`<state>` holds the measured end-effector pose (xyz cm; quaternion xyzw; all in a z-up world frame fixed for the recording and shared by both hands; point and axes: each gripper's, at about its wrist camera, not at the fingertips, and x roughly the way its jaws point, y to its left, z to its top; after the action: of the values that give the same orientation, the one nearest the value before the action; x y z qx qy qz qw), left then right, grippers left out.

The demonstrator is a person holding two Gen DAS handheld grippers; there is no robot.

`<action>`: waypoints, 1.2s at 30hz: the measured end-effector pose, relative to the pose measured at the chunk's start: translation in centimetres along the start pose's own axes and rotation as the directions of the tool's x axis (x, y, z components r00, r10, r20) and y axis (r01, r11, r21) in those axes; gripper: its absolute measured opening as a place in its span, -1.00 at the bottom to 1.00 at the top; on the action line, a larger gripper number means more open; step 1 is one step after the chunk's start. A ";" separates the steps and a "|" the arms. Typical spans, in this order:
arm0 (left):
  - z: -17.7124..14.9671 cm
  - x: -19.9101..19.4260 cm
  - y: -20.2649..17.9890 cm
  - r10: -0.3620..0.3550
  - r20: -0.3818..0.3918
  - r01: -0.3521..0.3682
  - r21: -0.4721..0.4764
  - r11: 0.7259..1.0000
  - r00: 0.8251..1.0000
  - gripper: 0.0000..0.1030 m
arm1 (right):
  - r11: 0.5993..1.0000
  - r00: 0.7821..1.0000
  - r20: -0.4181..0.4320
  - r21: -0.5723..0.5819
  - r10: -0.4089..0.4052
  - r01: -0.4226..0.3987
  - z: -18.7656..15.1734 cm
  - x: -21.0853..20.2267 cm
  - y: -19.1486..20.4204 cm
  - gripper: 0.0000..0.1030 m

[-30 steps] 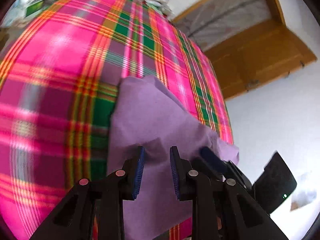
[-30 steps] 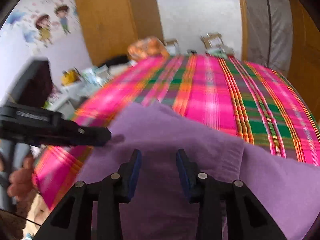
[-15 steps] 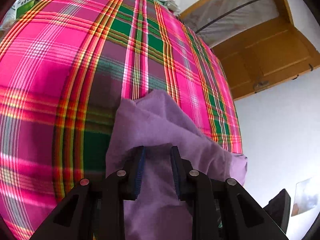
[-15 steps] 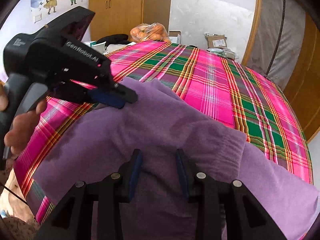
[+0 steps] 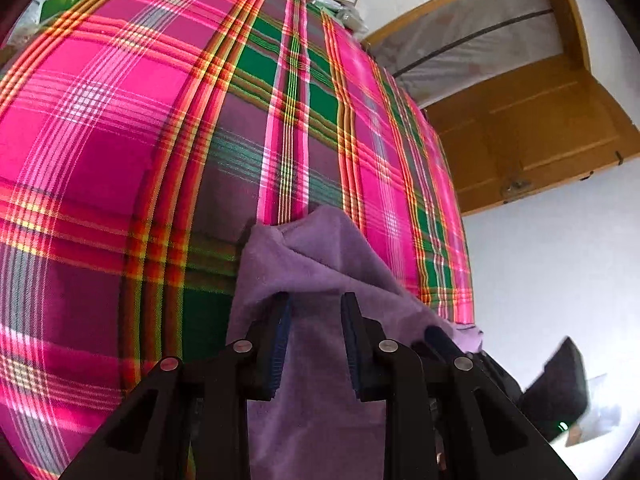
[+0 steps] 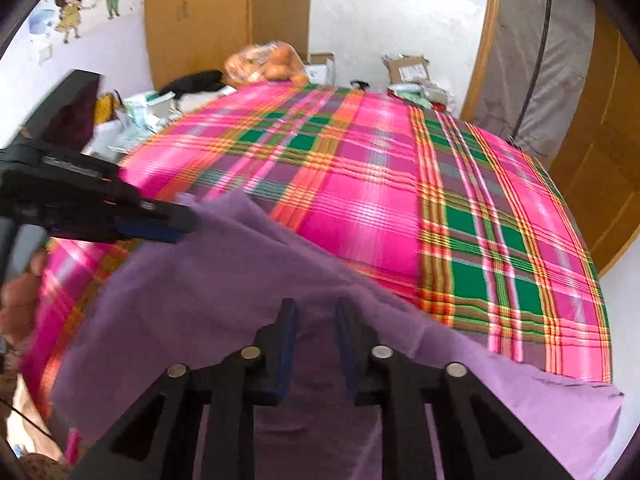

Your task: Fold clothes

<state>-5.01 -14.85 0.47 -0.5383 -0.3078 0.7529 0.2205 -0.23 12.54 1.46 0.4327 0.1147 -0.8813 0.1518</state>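
A purple garment (image 5: 312,248) lies at the near edge of a bed with a pink and green plaid sheet (image 5: 120,120). My left gripper (image 5: 314,300) is shut on a raised fold of it, and the cloth fills the gap between the pads. In the right wrist view the garment (image 6: 224,280) spreads wide across the near edge. My right gripper (image 6: 314,304) is closing its jaws, and a tented ridge of the cloth is pinched between them. The left gripper (image 6: 180,224) holds the garment's left edge there. The right gripper (image 5: 438,334) shows at the left view's lower right.
A wooden door (image 5: 540,132) stands beyond the bed's right side. At the far end are a wardrobe (image 6: 200,12), a bag of oranges (image 6: 268,64) and cardboard boxes (image 6: 408,68). Clutter (image 6: 140,112) lies left of the bed. A hand (image 6: 20,296) grips the left tool.
The right gripper's jaws have narrowed onto the purple cloth. In the right wrist view the left gripper has drawn away to the left with the garment's edge. The cloth now rises between both grippers.
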 end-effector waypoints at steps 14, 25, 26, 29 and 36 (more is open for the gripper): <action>-0.2 -0.9 -0.7 0.040 0.023 -0.040 0.014 0.999 0.999 -0.49 | 0.996 0.999 -0.005 -0.077 -0.036 0.036 1.0 0.7 0.5 -0.67; -2.1 -3.0 0.5 0.062 0.052 -0.061 -0.023 0.998 0.997 -0.49 | 0.996 0.999 0.036 -0.089 0.027 -0.024 -0.3 -1.6 2.3 -0.66; -2.4 -3.1 0.7 0.064 0.053 -0.063 -0.029 0.998 0.997 -0.49 | 0.995 0.999 0.022 -0.095 0.032 -0.030 -0.7 -1.3 2.6 -0.66; -3.1 -3.5 1.4 0.068 0.051 -0.066 -0.044 0.997 0.996 -0.49 | 0.995 1.000 0.010 -0.099 0.023 -0.022 -1.6 -0.5 2.9 -0.66; -4.6 -4.6 2.2 0.062 0.057 -0.058 -0.074 0.996 0.996 -0.49 | 0.996 0.999 0.045 -0.090 0.030 -0.026 -2.1 -2.4 3.6 -0.66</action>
<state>0.81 -18.41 0.94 -0.5325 -0.3249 0.7632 0.1689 4.05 10.31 1.87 0.4067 0.1444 -0.8827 0.1861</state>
